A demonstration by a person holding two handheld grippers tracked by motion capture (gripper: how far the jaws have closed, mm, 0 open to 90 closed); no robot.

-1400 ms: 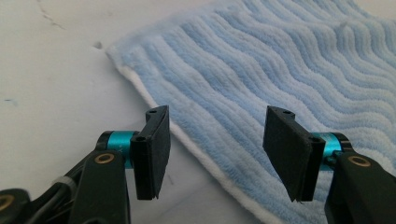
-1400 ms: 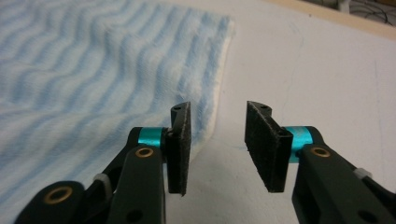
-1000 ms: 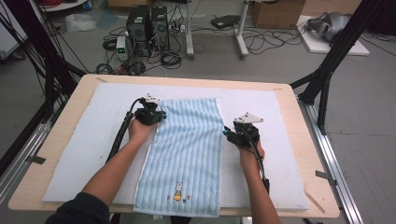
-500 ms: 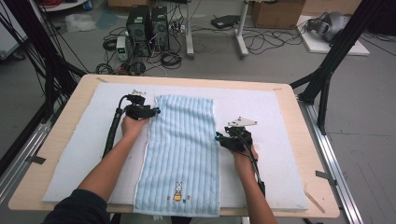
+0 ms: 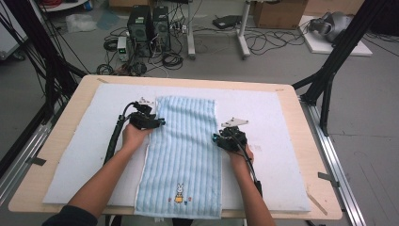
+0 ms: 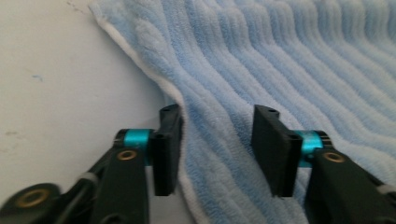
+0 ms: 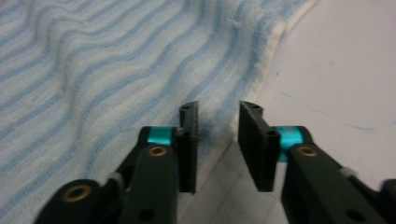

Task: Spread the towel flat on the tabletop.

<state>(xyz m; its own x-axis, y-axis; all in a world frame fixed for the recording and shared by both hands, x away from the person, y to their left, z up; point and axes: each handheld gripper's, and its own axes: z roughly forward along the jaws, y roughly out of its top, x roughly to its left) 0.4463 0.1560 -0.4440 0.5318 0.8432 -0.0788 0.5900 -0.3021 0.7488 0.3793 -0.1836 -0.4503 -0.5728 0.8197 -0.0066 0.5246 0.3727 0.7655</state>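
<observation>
White padding [image 5: 282, 117] covers the table, blue striped towel [image 5: 183, 150] at centre. Left gripper [image 5: 157, 123], at nine o'clock, jaws apart and closing, straddles its edge; right gripper [image 5: 217, 139], at three, likewise narrowing.

A light blue ribbed-striped towel [image 5: 184, 146] with a white edge lies on a white mat [image 5: 273, 117].

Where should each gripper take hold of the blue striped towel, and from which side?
By its long white-hemmed side edges: the towel lies flat, so only the edges offer a lip. The left gripper comes from the left edge, the right gripper from the right edge, jaws straddling the hem.
</observation>
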